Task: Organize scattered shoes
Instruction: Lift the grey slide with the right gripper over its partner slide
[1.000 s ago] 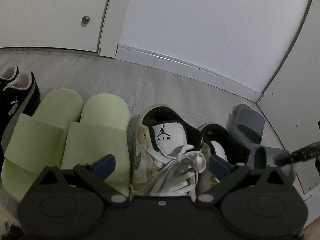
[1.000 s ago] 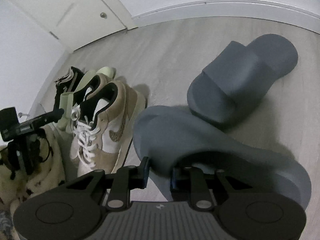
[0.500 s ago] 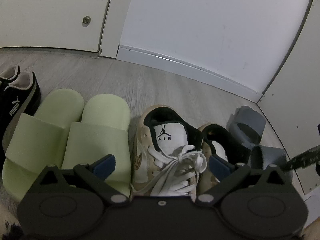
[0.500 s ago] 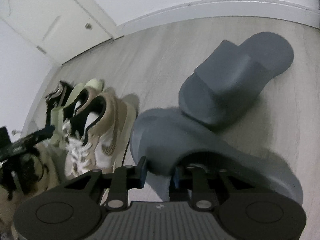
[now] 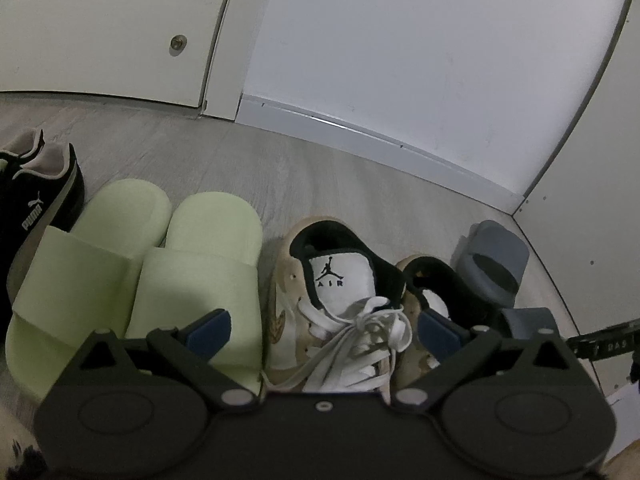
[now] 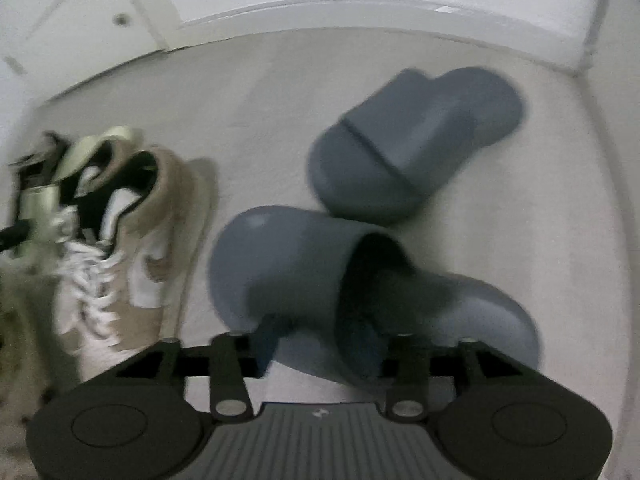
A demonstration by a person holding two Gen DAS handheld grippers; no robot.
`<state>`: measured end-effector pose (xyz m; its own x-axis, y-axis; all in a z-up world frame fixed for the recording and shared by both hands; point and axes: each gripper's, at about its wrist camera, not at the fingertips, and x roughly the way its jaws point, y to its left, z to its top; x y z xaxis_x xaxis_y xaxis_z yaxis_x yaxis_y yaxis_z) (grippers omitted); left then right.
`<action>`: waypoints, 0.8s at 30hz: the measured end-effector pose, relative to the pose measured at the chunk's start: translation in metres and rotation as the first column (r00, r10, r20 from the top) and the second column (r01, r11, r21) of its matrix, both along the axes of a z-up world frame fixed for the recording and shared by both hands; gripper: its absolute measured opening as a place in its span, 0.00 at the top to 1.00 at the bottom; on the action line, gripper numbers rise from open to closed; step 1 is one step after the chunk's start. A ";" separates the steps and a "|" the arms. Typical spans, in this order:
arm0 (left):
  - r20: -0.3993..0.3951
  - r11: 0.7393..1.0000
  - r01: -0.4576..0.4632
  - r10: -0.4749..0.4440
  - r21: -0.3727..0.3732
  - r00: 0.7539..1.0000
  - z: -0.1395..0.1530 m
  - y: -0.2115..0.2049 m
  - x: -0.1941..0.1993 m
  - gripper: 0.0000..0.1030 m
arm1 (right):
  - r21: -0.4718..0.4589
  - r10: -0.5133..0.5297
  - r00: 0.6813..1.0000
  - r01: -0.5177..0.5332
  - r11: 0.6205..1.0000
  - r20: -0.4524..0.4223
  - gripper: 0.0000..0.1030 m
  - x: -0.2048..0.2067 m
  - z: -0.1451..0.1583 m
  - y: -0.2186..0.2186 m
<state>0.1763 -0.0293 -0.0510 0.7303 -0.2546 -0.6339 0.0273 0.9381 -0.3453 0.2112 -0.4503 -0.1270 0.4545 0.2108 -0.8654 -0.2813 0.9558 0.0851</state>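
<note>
Background only, from what I see. Floor (image 5: 304, 168) is pale grey wood-look plank, runs up to a white baseboard (image 5: 360, 136) along the back wall (image 5: 400, 40). Wall is plain white, a few faint scuffs. Left of it there's a cream door (image 5: 100, 28) with a small round metal fitting (image 5: 178, 42) on its face; door frame (image 5: 224, 40) sits between door and wall. On the far right I get a white side panel (image 5: 592, 160) meeting the back wall at a corner. Right wrist view is motion-blurred: same floor (image 6: 260, 128), baseboard (image 6: 360, 12) and door (image 6: 80, 24) at upper left. Fuzzy cream-and-dark patterned fabric (image 5: 16, 448) pokes in at bottom left; can't tell what it is.
</note>
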 end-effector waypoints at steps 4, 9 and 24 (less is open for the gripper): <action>0.004 1.000 -0.001 0.001 0.004 1.000 0.001 0.000 -0.001 0.02 | -0.155 -0.135 0.973 0.165 0.974 0.187 0.12 -0.021 0.002 0.032; 0.000 1.000 -0.021 0.021 -0.005 1.000 0.001 0.005 -0.002 0.02 | -0.261 -0.125 0.935 0.218 0.940 0.331 0.12 -0.025 -0.016 0.078; 0.011 0.999 -0.023 0.023 -0.028 1.000 0.004 0.010 -0.003 0.02 | -0.592 0.016 0.978 0.111 0.798 0.206 0.12 -0.026 -0.049 0.084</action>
